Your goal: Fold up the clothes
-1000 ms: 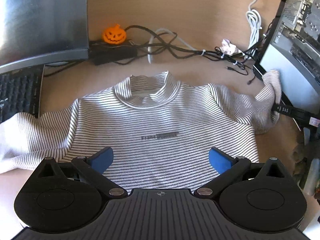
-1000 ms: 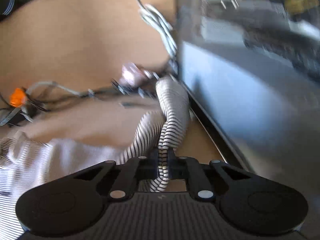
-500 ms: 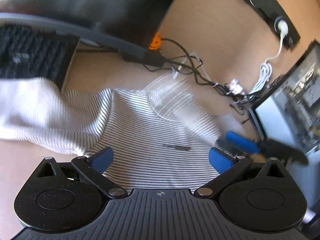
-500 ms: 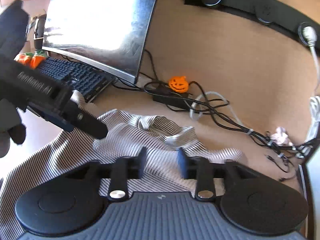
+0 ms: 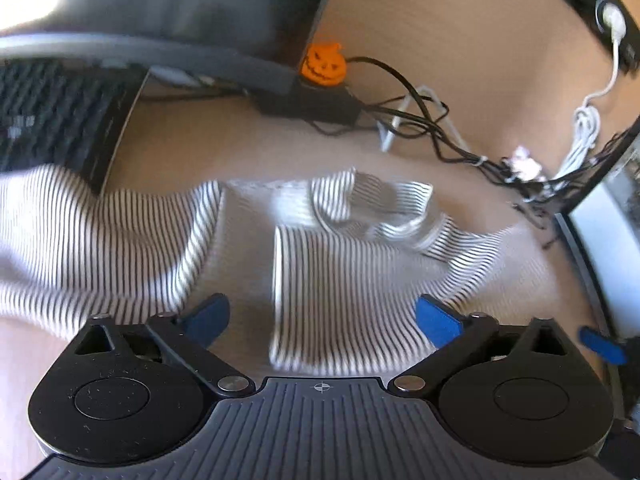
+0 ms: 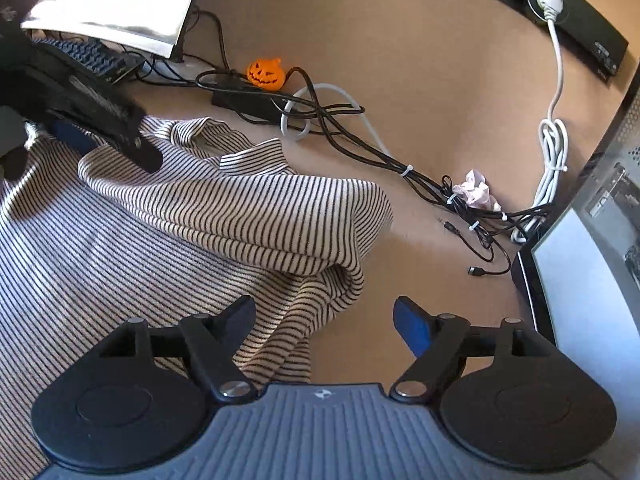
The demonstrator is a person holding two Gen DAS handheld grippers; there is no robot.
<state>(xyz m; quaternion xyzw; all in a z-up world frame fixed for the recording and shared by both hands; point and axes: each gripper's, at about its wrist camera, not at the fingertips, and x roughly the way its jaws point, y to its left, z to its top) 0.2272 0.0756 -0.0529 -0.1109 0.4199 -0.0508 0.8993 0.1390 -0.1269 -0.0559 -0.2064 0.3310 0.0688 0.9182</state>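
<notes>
A white shirt with thin dark stripes (image 5: 340,280) lies spread on the tan desk, collar toward the back. Its right sleeve (image 6: 260,216) is folded across the body and lies loose. My right gripper (image 6: 326,320) is open just behind the sleeve's folded edge, holding nothing. My left gripper (image 5: 322,318) is open low over the shirt's middle, nothing between its blue pads; that view is motion-blurred. The other sleeve (image 5: 80,240) stretches out to the left. One of the left gripper's fingers (image 6: 136,148) shows over the collar area in the right wrist view.
An orange pumpkin figure (image 6: 266,72) sits on a black power brick with tangled cables (image 6: 340,136) behind the shirt. A monitor (image 5: 160,12) and keyboard (image 5: 52,120) stand at back left. A computer case (image 6: 592,280) borders the right. A crumpled tissue (image 6: 476,192) lies among the cables.
My right gripper carried the right sleeve from beside the computer case over the shirt body, opened and let it go. The left gripper swung toward the left part of the shirt.
</notes>
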